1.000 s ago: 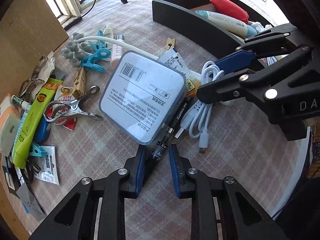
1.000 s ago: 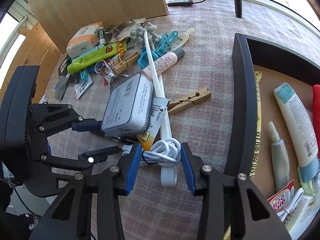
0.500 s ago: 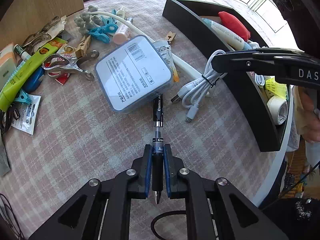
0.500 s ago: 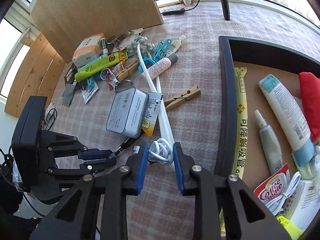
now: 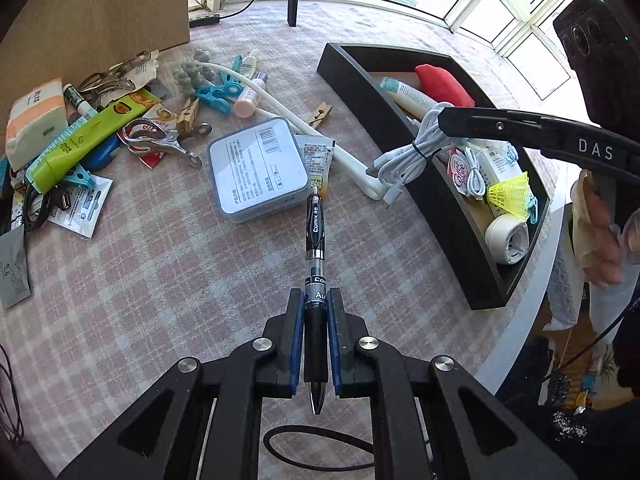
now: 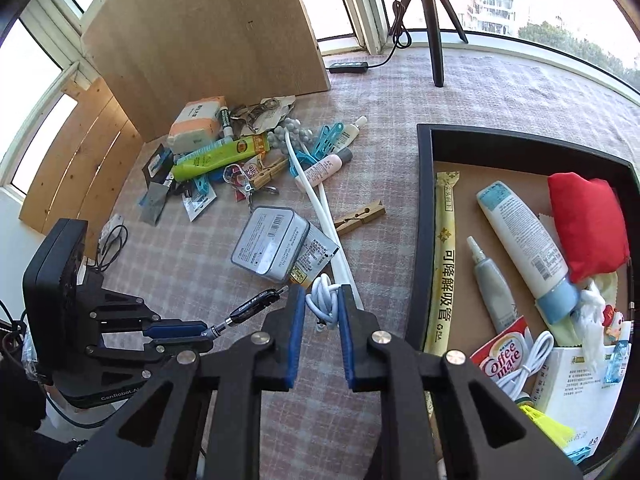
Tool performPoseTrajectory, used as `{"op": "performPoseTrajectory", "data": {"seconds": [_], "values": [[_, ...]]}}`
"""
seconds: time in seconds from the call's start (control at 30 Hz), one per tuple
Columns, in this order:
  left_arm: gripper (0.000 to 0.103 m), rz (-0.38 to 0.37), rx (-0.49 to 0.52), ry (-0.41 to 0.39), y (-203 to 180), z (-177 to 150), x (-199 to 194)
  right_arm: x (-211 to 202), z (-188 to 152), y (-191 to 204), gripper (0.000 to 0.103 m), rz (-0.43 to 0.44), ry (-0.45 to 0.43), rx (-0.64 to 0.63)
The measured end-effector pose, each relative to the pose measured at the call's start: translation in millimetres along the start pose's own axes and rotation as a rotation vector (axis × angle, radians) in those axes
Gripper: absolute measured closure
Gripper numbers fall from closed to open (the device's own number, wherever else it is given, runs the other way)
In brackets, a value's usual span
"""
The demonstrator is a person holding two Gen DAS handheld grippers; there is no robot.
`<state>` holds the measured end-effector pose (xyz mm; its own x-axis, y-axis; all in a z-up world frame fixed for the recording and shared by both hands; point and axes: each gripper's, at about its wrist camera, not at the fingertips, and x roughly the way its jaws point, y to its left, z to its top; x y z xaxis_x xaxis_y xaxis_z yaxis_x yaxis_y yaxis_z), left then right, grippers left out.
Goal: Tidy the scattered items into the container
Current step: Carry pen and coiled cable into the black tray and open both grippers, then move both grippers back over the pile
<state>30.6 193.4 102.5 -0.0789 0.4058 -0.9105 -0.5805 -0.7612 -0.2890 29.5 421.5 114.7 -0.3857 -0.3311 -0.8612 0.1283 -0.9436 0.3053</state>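
My left gripper (image 5: 314,294) is shut on a black pen (image 5: 315,232), which sticks out forward above the checked cloth; the right wrist view shows the same left gripper (image 6: 202,330) and pen (image 6: 252,306) at lower left. The jaws of my right gripper (image 6: 322,292) are closing on a coiled white USB cable (image 6: 320,300) held between the pads. In the left wrist view that cable (image 5: 404,160) hangs from the right gripper (image 5: 444,120) beside the near wall of the black container (image 5: 440,208). The container (image 6: 424,208) holds several items.
A grey tin box (image 5: 258,168), a white long-handled tool (image 5: 280,100), a wooden clothespin (image 5: 322,114), a metal clip (image 5: 160,142), a green tube (image 5: 84,140) and blue clips lie scattered at left. A cardboard panel (image 5: 100,12) stands behind them. A hand (image 5: 600,232) shows at right.
The left gripper closed on the pen, drew it from under the tin box and rose. The right gripper closed on the cable and lifted it off the cloth toward the container.
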Motion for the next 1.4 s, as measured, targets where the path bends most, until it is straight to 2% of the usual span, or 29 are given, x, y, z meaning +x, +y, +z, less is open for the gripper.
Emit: {"op": "performPoseTrajectory", "data": {"seconds": [0.2,0.33,0.63,0.73,0.8,0.83,0.9,0.97,1.1,1.4], "values": [[0.093,-0.010,0.020,-0.061,-30.3,28.7,2.8,-30.6,4.9,-3.4,0.087,-0.012,-0.062,0.008],[0.093,-0.027,0.055,-0.094,-59.3,52.9,6.6,-52.1,7.5,-18.3,0.087,-0.050,-0.100,0.035],[0.093,-0.106,0.140,-0.138,-147.2,114.7,26.5,-112.5,0.7,-90.4,0.087,-0.204,-0.180,0.166],[0.092,-0.097,0.160,-0.176,-179.7,131.8,30.9,-128.8,-4.0,-116.0,0.087,-0.264,-0.197,0.216],[0.079,-0.096,0.156,-0.170,-194.5,142.5,37.6,-136.1,-6.6,-129.9,0.087,-0.301,-0.203,0.243],[0.061,-0.099,0.156,-0.156,-199.7,146.5,40.4,-138.1,-7.3,-134.7,0.086,-0.317,-0.202,0.242],[0.063,-0.071,0.164,-0.166,-206.9,150.2,40.9,-140.1,-7.9,-141.3,0.083,-0.356,-0.195,0.245],[0.063,-0.043,0.184,-0.173,-211.0,151.1,39.3,-144.0,-9.6,-146.8,0.076,-0.366,-0.205,0.274],[0.063,-0.031,0.192,-0.187,-208.1,149.7,33.1,-146.1,-10.0,-147.8,0.075,-0.348,-0.221,0.287],[0.063,0.008,0.142,-0.204,-185.8,147.1,26.0,-133.0,-4.7,-127.5,0.075,-0.307,-0.206,0.255]]}}
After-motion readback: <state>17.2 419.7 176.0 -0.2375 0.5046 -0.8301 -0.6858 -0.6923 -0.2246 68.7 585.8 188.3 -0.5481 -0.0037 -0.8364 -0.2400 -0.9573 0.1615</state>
